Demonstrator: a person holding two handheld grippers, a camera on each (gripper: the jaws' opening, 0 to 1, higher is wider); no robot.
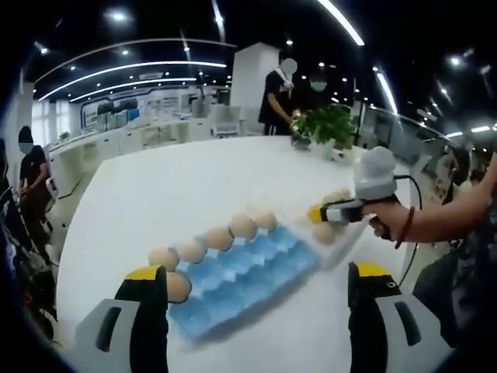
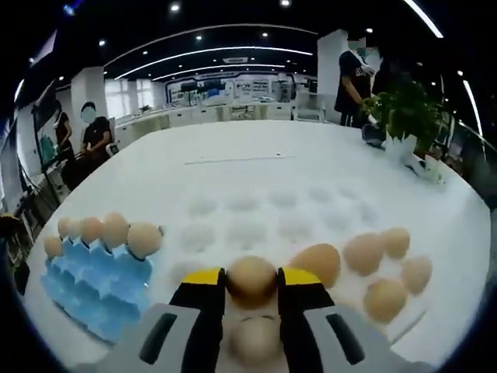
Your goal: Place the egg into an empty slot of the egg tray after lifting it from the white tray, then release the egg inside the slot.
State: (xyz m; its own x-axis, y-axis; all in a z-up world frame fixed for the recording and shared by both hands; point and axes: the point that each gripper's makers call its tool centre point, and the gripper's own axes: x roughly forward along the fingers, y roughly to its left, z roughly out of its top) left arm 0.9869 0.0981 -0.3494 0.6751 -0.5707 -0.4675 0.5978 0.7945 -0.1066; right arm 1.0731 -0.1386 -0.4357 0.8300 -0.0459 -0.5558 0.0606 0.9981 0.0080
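Right gripper [image 2: 251, 281] pinching an egg [image 2: 251, 278] over the white tray [image 2: 256, 214], near its front edge. Left gripper [image 1: 256, 291] spread wide beside the blue tray [image 1: 248, 272], open slots facing the white tray.

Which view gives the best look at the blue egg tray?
The left gripper view. There the blue moulded egg tray lies centred between the jaws, its whole length visible with a row of brown eggs along its far edge. The right gripper view shows the tray small at the lower left, distorted by the fisheye.
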